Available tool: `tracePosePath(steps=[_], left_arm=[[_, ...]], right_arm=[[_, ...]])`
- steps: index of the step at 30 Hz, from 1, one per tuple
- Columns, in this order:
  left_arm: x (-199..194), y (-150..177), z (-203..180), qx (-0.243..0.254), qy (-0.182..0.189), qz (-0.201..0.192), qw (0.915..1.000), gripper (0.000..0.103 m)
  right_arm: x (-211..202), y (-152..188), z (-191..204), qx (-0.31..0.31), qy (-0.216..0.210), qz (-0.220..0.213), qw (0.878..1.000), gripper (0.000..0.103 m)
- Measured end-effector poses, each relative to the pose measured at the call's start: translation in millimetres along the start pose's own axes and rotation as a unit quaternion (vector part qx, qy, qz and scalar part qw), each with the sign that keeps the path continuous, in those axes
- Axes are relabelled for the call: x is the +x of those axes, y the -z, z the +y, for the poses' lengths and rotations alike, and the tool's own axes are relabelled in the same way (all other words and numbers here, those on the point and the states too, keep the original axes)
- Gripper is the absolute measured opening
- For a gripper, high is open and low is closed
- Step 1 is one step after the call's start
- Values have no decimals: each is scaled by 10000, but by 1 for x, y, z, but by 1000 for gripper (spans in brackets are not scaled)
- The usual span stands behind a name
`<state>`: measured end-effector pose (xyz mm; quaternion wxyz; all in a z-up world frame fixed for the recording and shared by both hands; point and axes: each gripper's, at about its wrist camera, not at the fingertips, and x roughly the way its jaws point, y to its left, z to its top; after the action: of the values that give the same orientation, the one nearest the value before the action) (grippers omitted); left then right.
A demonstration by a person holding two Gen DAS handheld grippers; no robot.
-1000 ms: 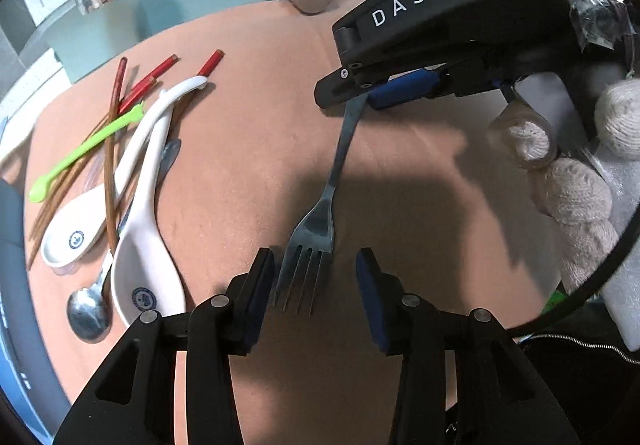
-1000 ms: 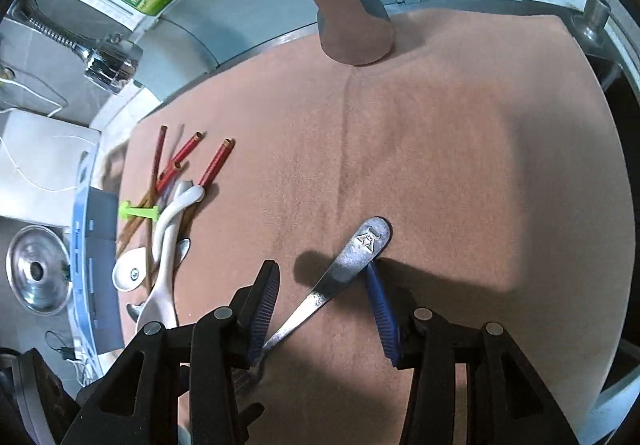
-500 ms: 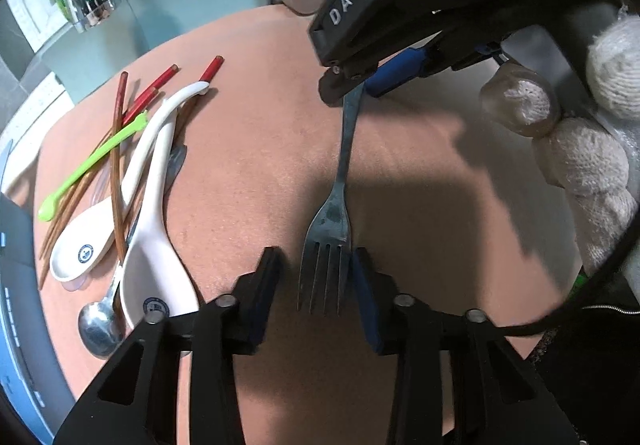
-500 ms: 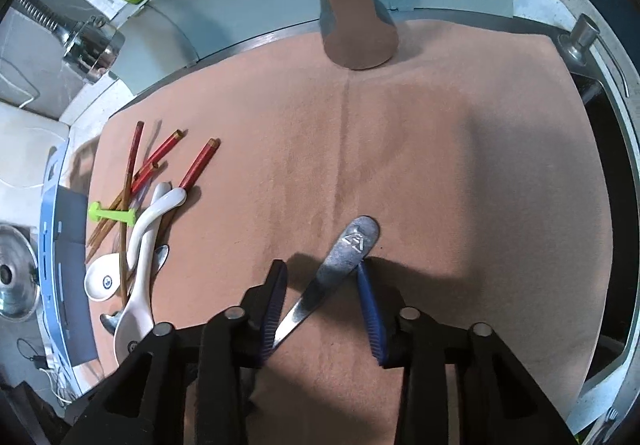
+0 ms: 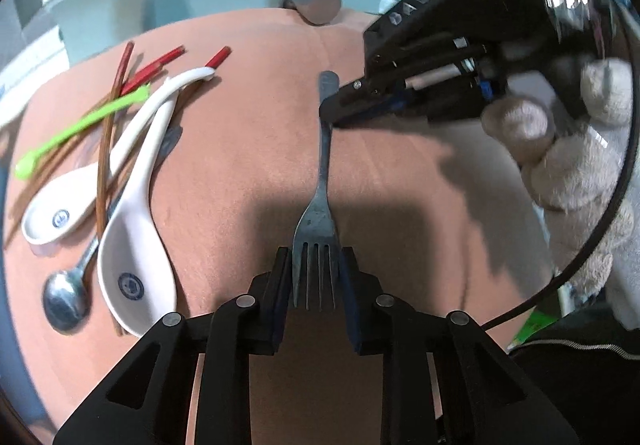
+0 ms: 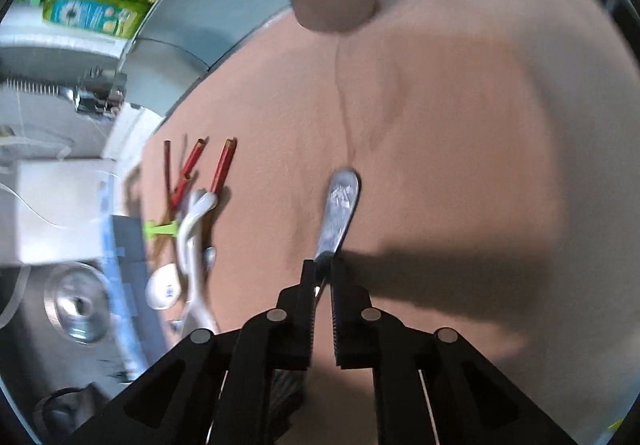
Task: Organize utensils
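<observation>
A steel fork (image 5: 323, 181) lies on the orange-brown mat (image 5: 248, 133). My left gripper (image 5: 315, 273) is shut on the fork's tines. My right gripper (image 6: 323, 269) is shut on the fork's handle (image 6: 338, 213); it also shows in the left wrist view (image 5: 340, 113), coming in from the right. To the left lie two white ceramic spoons (image 5: 136, 213), a metal spoon (image 5: 66, 299), a green plastic stick (image 5: 80, 129) and several red and brown chopsticks (image 5: 156, 65), piled together.
A faucet base (image 5: 312, 1) stands at the mat's far edge. A green dish-soap bottle (image 6: 92, 9) sits on the ledge behind. A sink drain (image 6: 78, 309) and a white box (image 6: 60, 209) lie left of the mat.
Both grippers have closed on the fork: the left on the tines, the right on the handle. The fork has swung to lie straight along the left gripper's view.
</observation>
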<state>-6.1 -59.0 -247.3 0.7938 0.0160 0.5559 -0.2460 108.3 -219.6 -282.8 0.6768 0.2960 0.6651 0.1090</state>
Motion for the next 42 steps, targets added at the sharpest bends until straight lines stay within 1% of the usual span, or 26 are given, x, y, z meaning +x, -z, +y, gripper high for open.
tracePosePath(steps=[2, 5, 10, 11, 13, 15, 19, 27, 34, 42], left_arm=[[-2, 2, -2, -17, 29, -16, 10000, 22], [-4, 4, -6, 11, 18, -18, 10000, 22], [-3, 4, -13, 86, -2, -21, 10000, 22], [1, -1, -13, 81, 6, -21, 10000, 22], [-1, -1, -16, 81, 23, -26, 10000, 22], [0, -3, -16, 53, 45, -37, 10000, 22], [3, -5, -12, 70, 65, -26, 10000, 22], [-18, -5, -17, 123, 10, -97, 9999, 22], [-49, -3, -9, 147, -106, -321, 9993, 22], [-94, 7, 22, 19, -250, -638, 9976, 22]], right_arm=[[1, 1, 0, -30, -17, -43, 10000, 10], [4, 3, 6, -159, 1, -56, 9999, 15], [5, 2, 15, -267, 114, -125, 9995, 16], [4, 3, 15, -281, 119, -131, 9994, 15], [3, 3, 14, -244, 85, -126, 9996, 15], [1, 3, 9, -141, 14, -94, 9999, 9], [0, 3, -1, 150, -246, -44, 9996, 8], [-6, 5, -3, 354, -590, -21, 9976, 8], [-14, 10, 23, 194, -820, -85, 9964, 7], [-12, 22, 78, -104, -1069, -132, 9941, 7]])
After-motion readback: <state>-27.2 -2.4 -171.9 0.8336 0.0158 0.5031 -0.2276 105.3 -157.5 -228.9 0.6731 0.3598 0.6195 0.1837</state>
